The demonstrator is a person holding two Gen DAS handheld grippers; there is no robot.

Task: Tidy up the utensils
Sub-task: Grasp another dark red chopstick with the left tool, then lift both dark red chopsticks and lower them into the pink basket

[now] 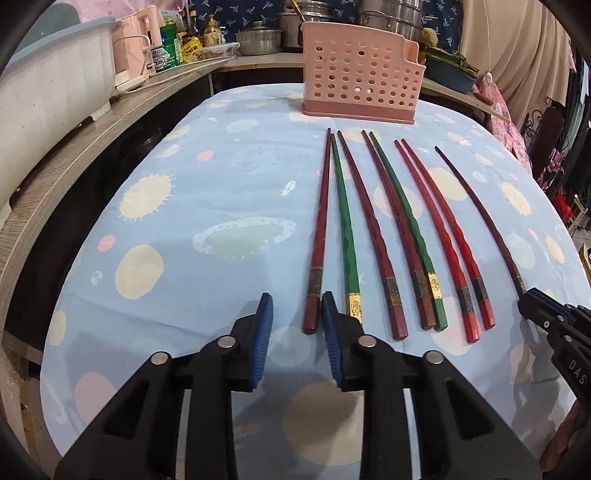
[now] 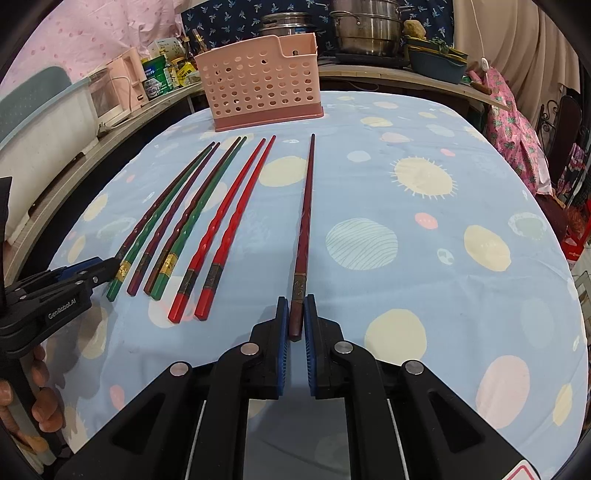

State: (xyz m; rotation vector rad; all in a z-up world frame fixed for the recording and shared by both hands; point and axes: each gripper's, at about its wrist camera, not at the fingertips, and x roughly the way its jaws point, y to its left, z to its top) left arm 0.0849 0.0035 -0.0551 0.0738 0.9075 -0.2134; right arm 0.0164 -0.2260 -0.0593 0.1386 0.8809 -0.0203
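Several chopsticks lie side by side on the blue patterned tablecloth, tips toward a pink perforated utensil holder, which also shows in the right wrist view. My left gripper is open just left of the thick ends of the leftmost dark red chopstick and a green one. My right gripper is closed around the thick end of the rightmost dark chopstick, which lies on the cloth; it shows at the right edge of the left wrist view.
A wooden counter runs along the left with a white tub, a pink appliance and bottles. Steel pots stand behind the holder. A pink cloth and chairs stand at the far right.
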